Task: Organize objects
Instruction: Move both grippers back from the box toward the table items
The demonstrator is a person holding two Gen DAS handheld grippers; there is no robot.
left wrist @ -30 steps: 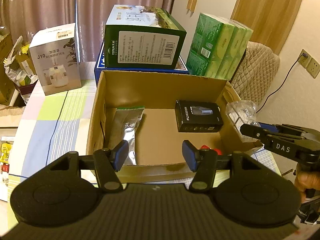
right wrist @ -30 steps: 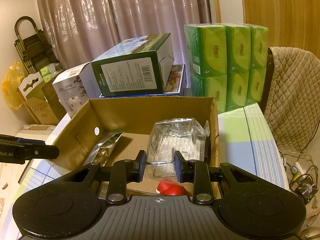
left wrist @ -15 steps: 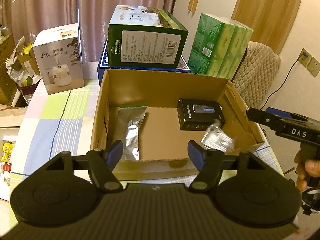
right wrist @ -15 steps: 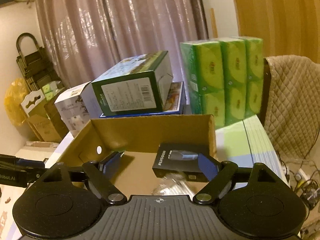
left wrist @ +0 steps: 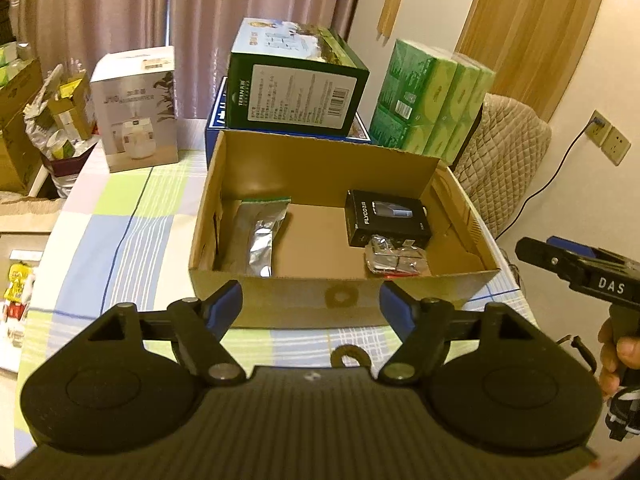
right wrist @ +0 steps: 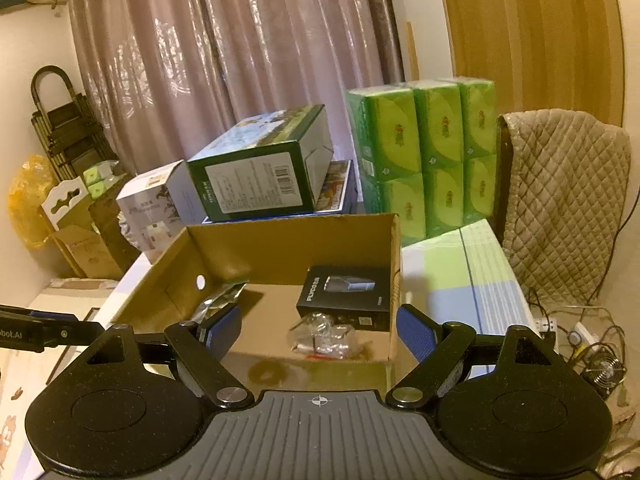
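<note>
Box being filled
Three items are lying in the cardboard box (left wrist: 340, 296); both grippers' jaws are being held apart, nothing gripped.

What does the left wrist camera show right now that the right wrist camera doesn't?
Only the left wrist view shows the wall socket and a hand holding the right gripper's handle. Only the right wrist view shows the small fan on the floor. Both show the cardboard box holding the black box, the foil pouch and the clear packet.
</note>
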